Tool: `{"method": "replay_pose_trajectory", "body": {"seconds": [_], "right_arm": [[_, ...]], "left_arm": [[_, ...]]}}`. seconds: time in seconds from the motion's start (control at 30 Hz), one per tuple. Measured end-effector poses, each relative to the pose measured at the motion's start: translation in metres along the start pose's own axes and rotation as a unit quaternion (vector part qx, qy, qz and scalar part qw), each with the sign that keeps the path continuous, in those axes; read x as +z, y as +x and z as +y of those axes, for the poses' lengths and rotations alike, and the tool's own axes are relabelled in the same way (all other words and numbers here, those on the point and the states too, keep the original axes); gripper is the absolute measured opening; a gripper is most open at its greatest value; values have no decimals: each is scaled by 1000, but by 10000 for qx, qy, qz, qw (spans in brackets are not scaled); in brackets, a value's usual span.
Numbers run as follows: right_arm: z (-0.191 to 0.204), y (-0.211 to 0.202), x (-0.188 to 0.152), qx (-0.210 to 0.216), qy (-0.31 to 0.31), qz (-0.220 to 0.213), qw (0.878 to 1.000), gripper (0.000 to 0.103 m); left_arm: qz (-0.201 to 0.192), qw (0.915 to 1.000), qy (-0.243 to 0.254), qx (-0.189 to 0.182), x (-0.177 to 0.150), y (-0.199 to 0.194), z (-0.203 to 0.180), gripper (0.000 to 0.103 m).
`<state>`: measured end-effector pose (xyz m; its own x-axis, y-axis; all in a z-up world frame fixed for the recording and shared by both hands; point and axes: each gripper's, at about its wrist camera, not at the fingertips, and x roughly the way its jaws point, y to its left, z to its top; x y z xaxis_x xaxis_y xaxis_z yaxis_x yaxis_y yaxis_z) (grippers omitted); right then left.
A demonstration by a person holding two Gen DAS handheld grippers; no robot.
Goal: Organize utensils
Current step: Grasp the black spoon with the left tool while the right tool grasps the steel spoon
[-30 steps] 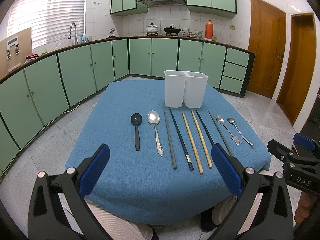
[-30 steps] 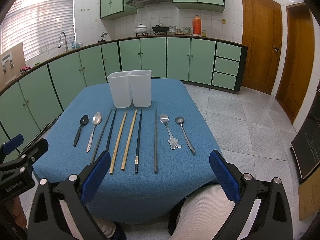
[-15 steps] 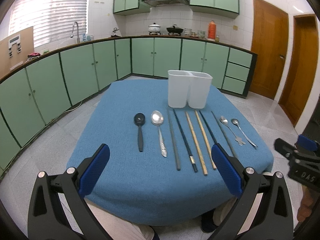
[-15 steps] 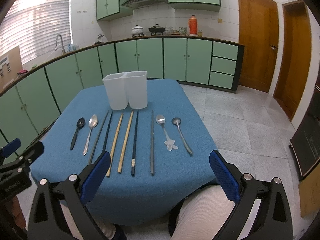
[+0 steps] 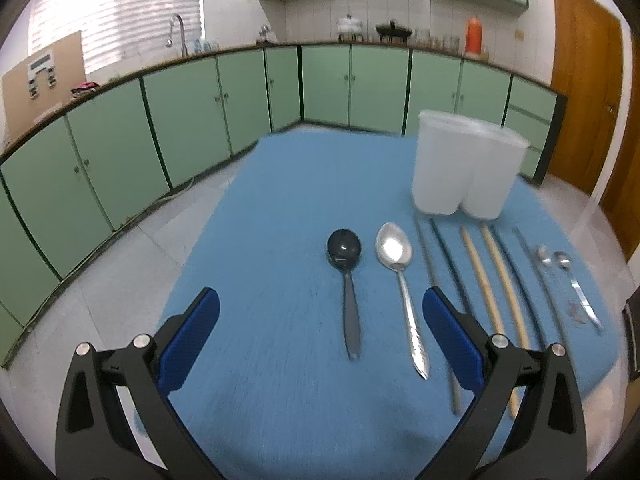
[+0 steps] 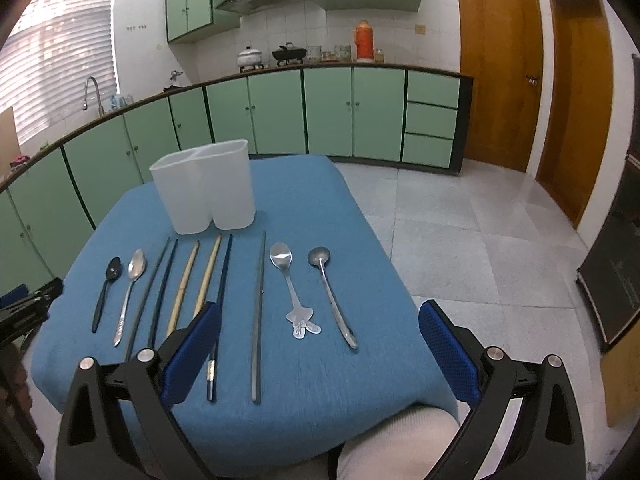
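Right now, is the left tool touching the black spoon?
Apart. The left wrist view shows the open left tool above blue cloth, the black spoon lying untouched between its fingers.

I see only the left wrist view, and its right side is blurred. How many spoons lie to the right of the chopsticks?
Observer: Two, sharp in the right wrist view: a spoon with a figure-shaped handle end and a plain slim spoon.
Operator: Is the right gripper holding anything?
Observer: No. The right gripper is open and empty, above the near edge of the table.
Operator: Is anything already inside the white holder?
Observer: The right wrist view shows the white holder has two compartments, with nothing sticking out of them; their bottoms are hidden.
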<state>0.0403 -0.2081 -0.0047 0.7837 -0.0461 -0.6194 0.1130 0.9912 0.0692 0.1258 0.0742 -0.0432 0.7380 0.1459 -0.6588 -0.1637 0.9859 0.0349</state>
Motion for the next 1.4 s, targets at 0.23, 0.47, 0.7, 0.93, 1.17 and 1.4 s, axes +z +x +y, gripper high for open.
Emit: {"method": "replay_pose_trajectory", "body": {"seconds": [0.23, 0.47, 0.7, 0.93, 1.17, 1.4], "right_arm": [[-5, 40, 10, 12, 28, 223, 9997, 97], [-2, 70, 18, 58, -24, 347, 9994, 97], [9, 87, 23, 98, -300, 359, 9989, 97], [9, 100, 29, 107, -424, 390, 9983, 96], [-3, 127, 37, 318, -506, 709, 9957, 73], [-5, 161, 41, 733, -499, 1165, 9892, 48]], "left_arm": [[549, 9985, -21, -81, 24, 71, -2, 98], [716, 9974, 39, -9, 38, 99, 0, 91], [1013, 9947, -64, -192, 37, 123, 3, 76], [1075, 9940, -57, -187, 38, 138, 1, 73], [965, 9949, -52, -299, 33, 130, -3, 57], [907, 9950, -129, -399, 32, 125, -4, 39]]}}
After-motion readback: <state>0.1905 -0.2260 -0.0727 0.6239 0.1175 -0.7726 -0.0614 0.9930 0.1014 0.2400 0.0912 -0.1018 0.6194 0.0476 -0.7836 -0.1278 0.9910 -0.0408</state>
